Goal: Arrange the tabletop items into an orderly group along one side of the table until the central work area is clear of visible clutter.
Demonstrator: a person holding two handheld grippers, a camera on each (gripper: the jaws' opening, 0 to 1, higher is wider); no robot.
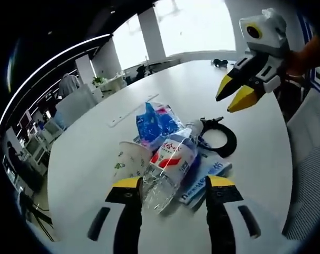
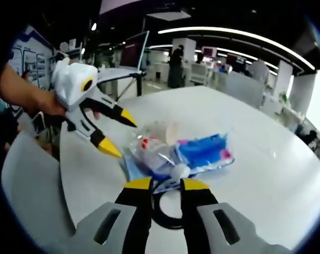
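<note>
Left gripper [image 1: 173,185] spread wide round water bottle [image 1: 170,166], prob. not gripping. Right gripper [image 2: 166,185] narrow, empty, above black ring [image 2: 167,214].

Just ahead of the left hand-held gripper [image 1: 173,186], a bottle [image 1: 170,166] lies on a booklet [image 1: 210,177] on the surface [image 1: 96,153], with a cup [image 1: 130,159] left, a bag [image 1: 157,121] behind, and a ring [image 1: 219,137] right.

Left gripper [image 1: 174,182] low, its 2 yellow-tipped jaws spread wide. Right gripper [image 2: 165,184] jaws parted, narrower gap. In the left gripper view the right gripper sits upper right, tips apart; in the right gripper view a hand [image 2: 49,106] holds the left one.
</note>
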